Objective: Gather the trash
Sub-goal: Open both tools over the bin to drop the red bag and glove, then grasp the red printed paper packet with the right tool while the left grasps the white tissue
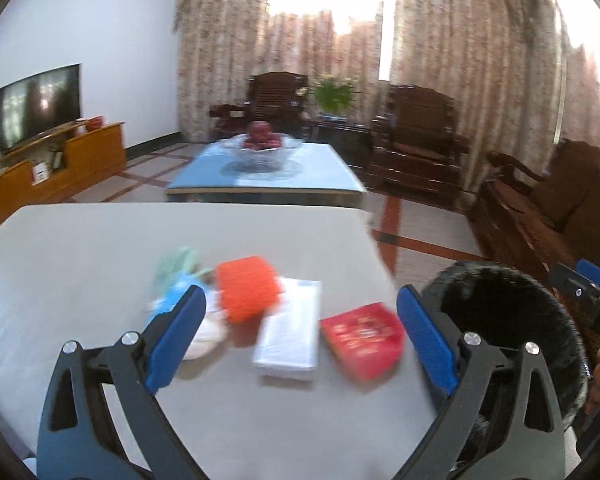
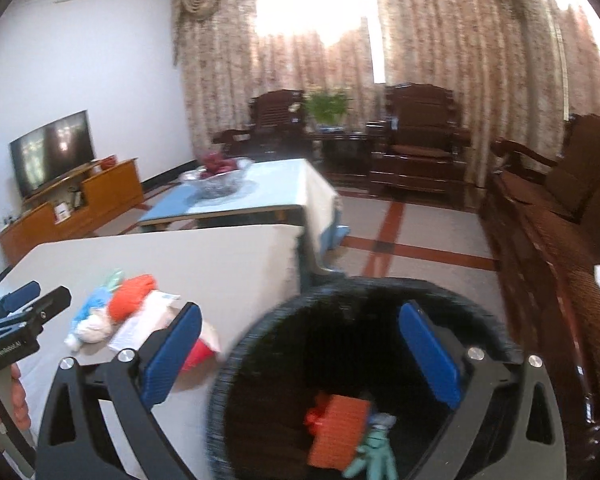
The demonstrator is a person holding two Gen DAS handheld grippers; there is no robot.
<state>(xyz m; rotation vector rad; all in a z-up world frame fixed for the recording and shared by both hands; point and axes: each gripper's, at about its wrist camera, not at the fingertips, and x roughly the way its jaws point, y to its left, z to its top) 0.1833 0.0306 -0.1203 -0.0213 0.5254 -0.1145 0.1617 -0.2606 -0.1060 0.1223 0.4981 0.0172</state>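
Note:
Trash lies on the white table (image 1: 80,248): an orange box (image 1: 246,288), a white packet (image 1: 292,336), a red packet (image 1: 362,336), and blue, green and white wrappers (image 1: 176,288). My left gripper (image 1: 300,340) is open and empty just above the white and red packets. A black bin (image 2: 360,380) stands at the table's right edge and holds an orange box (image 2: 338,436) and a green wrapper (image 2: 374,460). My right gripper (image 2: 300,356) is open and empty over the bin's mouth. The bin also shows in the left wrist view (image 1: 500,312).
A second table (image 1: 268,176) with a glass fruit bowl (image 1: 260,152) stands behind. Dark wooden chairs (image 1: 416,136) and a sofa (image 2: 560,232) line the back and right. A TV (image 1: 38,104) on a wooden cabinet is at the left.

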